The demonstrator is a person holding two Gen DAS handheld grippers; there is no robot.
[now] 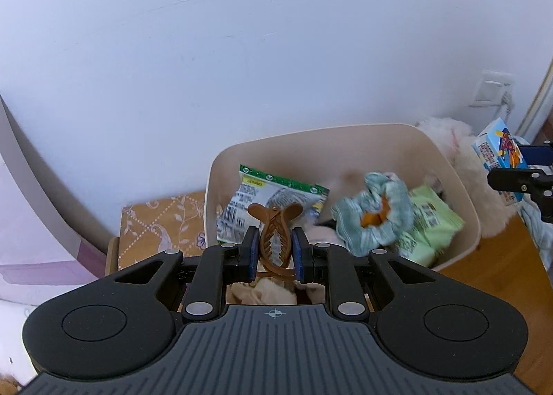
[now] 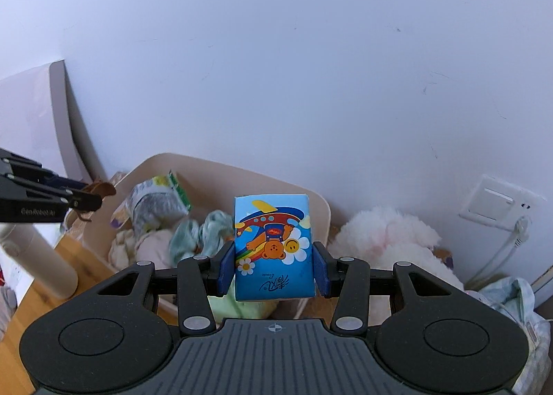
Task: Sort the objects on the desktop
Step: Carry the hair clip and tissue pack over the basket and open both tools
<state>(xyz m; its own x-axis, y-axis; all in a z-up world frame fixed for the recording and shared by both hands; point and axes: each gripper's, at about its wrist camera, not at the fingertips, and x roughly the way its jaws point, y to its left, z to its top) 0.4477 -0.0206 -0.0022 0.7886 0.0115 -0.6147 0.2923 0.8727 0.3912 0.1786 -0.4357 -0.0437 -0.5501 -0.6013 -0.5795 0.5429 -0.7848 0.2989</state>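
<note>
Left tool (image 1: 274, 249): clenched on a brown plastic claw hair clip (image 1: 274, 236), which is pinched across its toothed body between the blue pads. The clip's long axis is seen running away from the camera, with its two rounded handles toward the top of the frame.

Right tool (image 2: 274, 265): clamped on a small blue tissue packet printed with a cartoon bear and aeroplane (image 2: 273, 246). The packet is held upright by its two side faces, its long axis pointing up the frame, and the print appears upside down.

A beige round-cornered plastic bin (image 1: 463, 194) is seen lying ahead of and below both tools, at centre right in the left wrist view and centre left in the right wrist view. Already inside it: a green-and-white snack pouch (image 1: 266, 201), a pale teal fabric scrunchie (image 1: 376, 215) and a light green packet (image 1: 435, 222). A white fluffy soft toy (image 2: 387, 239) is noted just beside the bin's right wall, outside it.

Judgement: both held items appear bound for the bin. The clip is held directly over the bin's near rim, so the left hand seems closer to a drop. The packet is seen in front of the bin's right edge, so a shift toward frame left would probably be wanted before release.
</note>
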